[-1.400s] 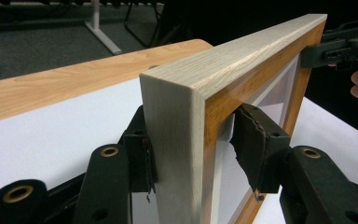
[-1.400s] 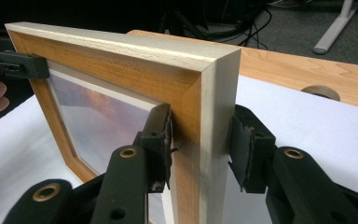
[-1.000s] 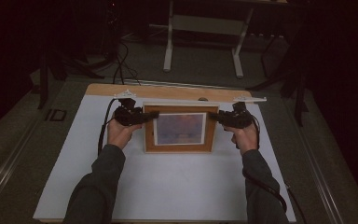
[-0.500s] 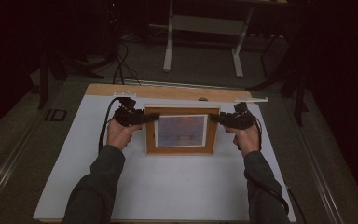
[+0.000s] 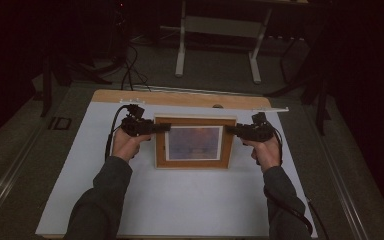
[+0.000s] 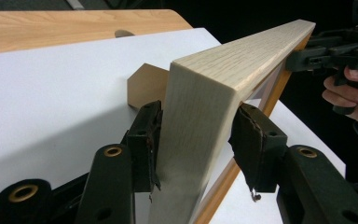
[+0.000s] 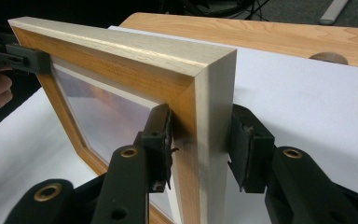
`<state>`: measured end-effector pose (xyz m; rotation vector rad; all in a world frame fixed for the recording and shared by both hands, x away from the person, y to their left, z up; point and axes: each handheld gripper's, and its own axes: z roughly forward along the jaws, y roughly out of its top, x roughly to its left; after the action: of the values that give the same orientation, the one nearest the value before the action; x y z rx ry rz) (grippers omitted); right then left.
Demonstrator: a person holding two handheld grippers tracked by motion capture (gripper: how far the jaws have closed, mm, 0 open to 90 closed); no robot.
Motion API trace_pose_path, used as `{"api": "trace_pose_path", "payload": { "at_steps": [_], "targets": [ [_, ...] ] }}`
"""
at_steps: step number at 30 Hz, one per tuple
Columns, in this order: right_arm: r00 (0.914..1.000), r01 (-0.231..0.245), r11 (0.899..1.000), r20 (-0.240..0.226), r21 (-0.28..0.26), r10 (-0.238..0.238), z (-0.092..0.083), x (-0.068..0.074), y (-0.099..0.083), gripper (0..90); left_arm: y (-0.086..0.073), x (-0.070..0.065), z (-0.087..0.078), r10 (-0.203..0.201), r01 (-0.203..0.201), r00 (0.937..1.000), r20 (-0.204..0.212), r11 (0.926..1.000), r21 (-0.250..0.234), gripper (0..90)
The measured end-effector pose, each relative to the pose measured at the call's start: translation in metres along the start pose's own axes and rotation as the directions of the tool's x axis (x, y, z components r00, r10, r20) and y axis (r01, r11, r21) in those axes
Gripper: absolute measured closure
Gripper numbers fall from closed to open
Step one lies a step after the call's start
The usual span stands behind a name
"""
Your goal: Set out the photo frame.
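The wooden picture frame [image 5: 195,142] is held over the white table [image 5: 180,200], tilted as before, pinched between left gripper [image 5: 162,127] and right gripper [image 5: 231,130], neither hand having shifted.

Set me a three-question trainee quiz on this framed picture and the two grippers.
1. True or false: the picture frame sits over bare wood.
2. Where do the left gripper and right gripper straddle the frame? A: its bottom rail. B: its opposite side rails. C: the middle of its glass.
3. What colour is the sheet that covers most of the table?
Key: 1 false, the sheet is under it; 2 B; 3 white.
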<state>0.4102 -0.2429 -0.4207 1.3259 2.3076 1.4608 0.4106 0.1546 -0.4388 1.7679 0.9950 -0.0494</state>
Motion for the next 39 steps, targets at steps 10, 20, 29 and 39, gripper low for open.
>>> {"api": "trace_pose_path", "payload": {
  "at_steps": [10,20,29,39],
  "targets": [
    [1.0000,-0.009,1.000,-0.002,0.017,0.009,-0.003,0.002,-0.002,62.1,-0.002,0.001,0.000,-0.013,0.013,0.9999,0.009,0.9999,-0.002,54.7],
    [0.9996,0.028,0.999,-0.001,0.025,-0.028,-0.003,0.003,-0.003,62.4,-0.004,-0.009,0.002,0.040,-0.041,0.9972,-0.063,0.9991,-0.015,51.2],
    [0.9994,0.036,0.999,-0.003,0.016,-0.036,-0.003,0.003,-0.004,61.8,-0.007,-0.012,0.001,0.050,-0.051,0.9951,-0.085,0.9986,-0.012,51.1],
    [0.9981,0.062,0.998,0.005,0.032,-0.062,-0.001,0.004,-0.007,57.4,-0.010,-0.013,0.002,0.068,-0.068,0.9934,-0.092,0.9977,0.008,49.3]
  ]
}}
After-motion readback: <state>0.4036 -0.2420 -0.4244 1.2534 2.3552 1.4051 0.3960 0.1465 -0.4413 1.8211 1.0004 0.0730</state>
